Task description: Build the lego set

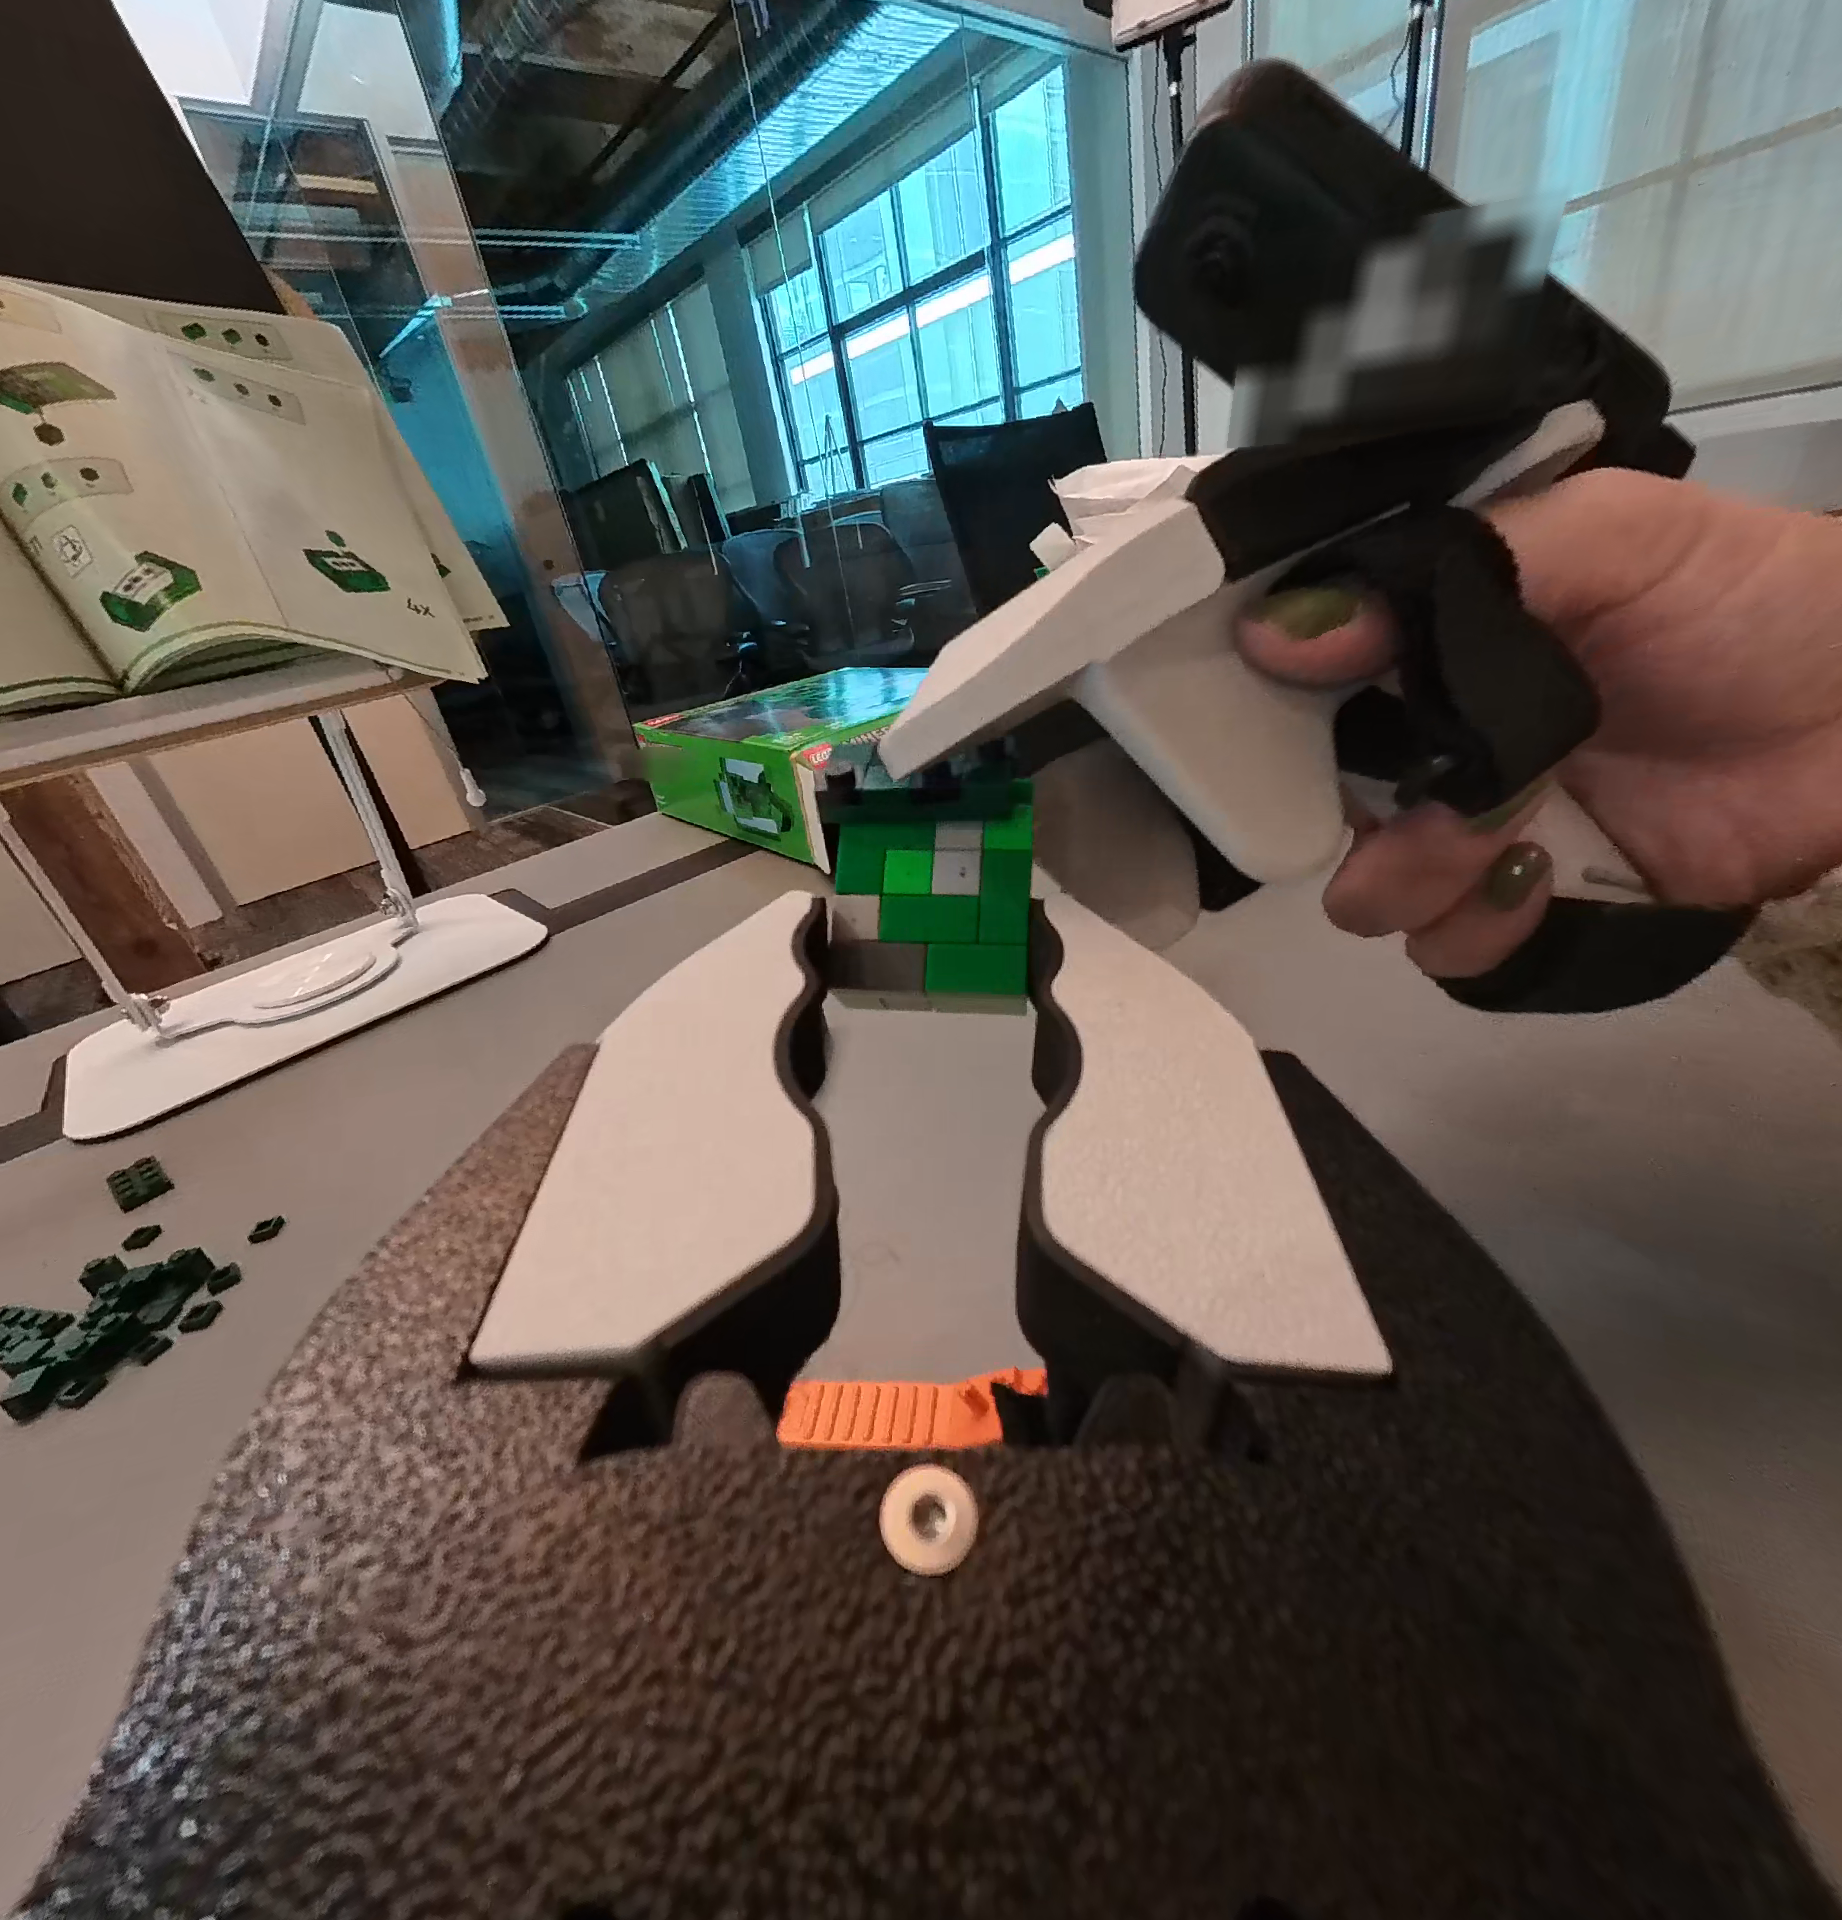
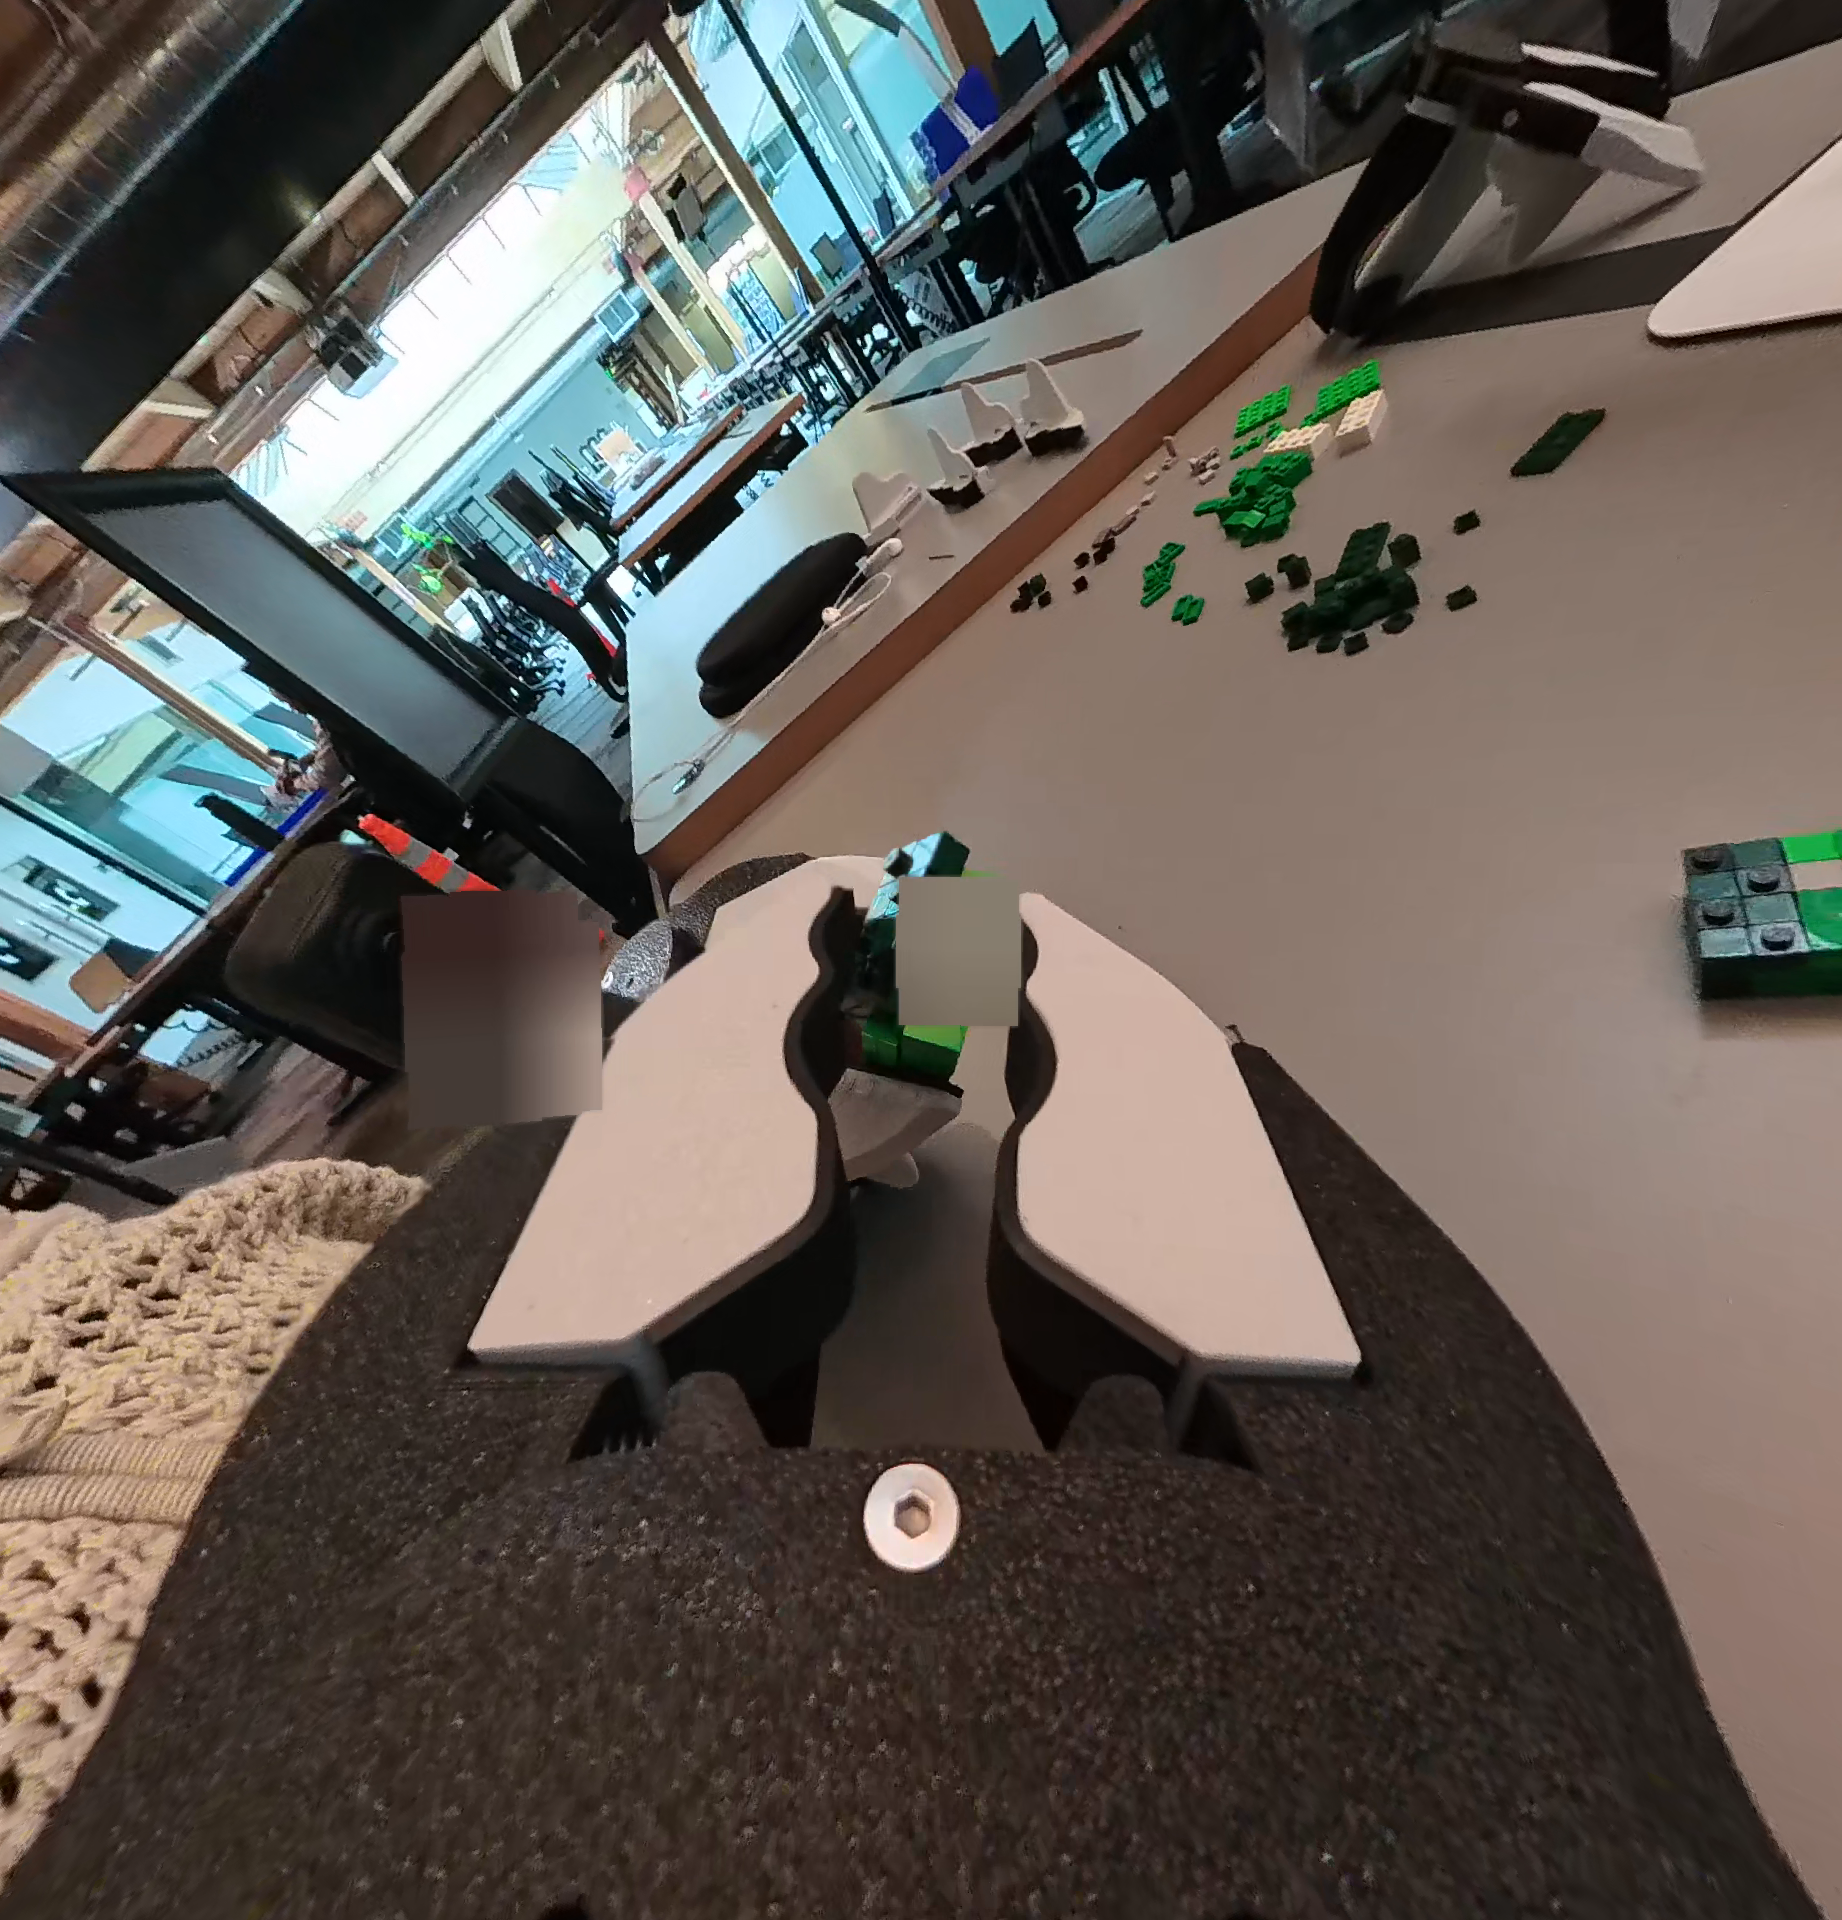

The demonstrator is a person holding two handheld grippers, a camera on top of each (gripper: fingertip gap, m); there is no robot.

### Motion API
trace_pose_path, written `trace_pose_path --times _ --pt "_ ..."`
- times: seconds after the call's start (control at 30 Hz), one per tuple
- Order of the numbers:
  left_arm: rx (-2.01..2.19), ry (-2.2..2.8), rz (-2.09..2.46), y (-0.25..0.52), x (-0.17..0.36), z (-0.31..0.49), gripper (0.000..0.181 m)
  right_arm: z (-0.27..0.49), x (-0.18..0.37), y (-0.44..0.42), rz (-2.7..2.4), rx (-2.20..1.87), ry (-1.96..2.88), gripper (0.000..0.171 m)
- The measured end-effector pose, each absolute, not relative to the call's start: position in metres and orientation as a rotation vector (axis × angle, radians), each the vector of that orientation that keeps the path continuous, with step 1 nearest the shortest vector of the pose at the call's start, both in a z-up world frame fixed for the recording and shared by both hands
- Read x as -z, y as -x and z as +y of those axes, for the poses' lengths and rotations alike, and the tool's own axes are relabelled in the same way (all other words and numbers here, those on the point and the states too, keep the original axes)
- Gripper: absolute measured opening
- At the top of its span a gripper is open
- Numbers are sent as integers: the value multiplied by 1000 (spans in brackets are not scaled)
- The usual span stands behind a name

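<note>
A green and grey lego block build (image 1: pixel 958 883) stands between the fingers of my left gripper (image 1: pixel 927 935), which is shut on its lower part just above the grey table (image 1: pixel 1519 1195). My right gripper (image 1: pixel 932 764), held by a hand (image 1: pixel 1675 707), comes down from the upper right with its tips closed on the dark top of the build. In the right wrist view the build (image 2: pixel 912 1044) sits between the right gripper's (image 2: pixel 932 914) fingers, partly hidden by a patch. A left gripper finger (image 2: pixel 886 1127) shows under it.
An open instruction book (image 1: pixel 200 499) rests on a white stand (image 1: pixel 304 987) at the left. A green box (image 1: pixel 751 769) lies behind the build. Loose dark green pieces (image 1: pixel 96 1320) lie at the left. A flat green partial build (image 2: pixel 1779 925) and several piles of pieces (image 2: pixel 1353 592) lie on the table. Less than 4 cm separates the two grippers' tips.
</note>
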State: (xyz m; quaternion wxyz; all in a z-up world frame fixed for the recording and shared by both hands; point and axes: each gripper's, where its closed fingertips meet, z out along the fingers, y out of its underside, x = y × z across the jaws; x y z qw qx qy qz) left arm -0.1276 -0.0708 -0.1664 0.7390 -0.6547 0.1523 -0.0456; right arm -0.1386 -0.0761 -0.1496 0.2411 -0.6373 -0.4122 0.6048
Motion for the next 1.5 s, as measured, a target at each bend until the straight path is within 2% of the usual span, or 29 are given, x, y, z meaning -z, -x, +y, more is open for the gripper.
trace_pose_path --times 0.53,0.93,1.07,1.27,1.5 --pt "77 1439 352 126 168 -70 37 -72 148 132 -1232 -1509 1706 23" --pt "79 1444 351 127 169 -70 37 -74 148 133 -1350 -1162 1529 21" --pt "83 1439 350 126 168 -70 37 -71 145 132 -1348 -1106 1496 15" --pt "84 1443 351 126 168 -70 37 -70 146 130 -1349 -1093 1483 15" --pt "75 1445 347 127 169 -70 37 -66 147 130 -1366 -866 1401 15"
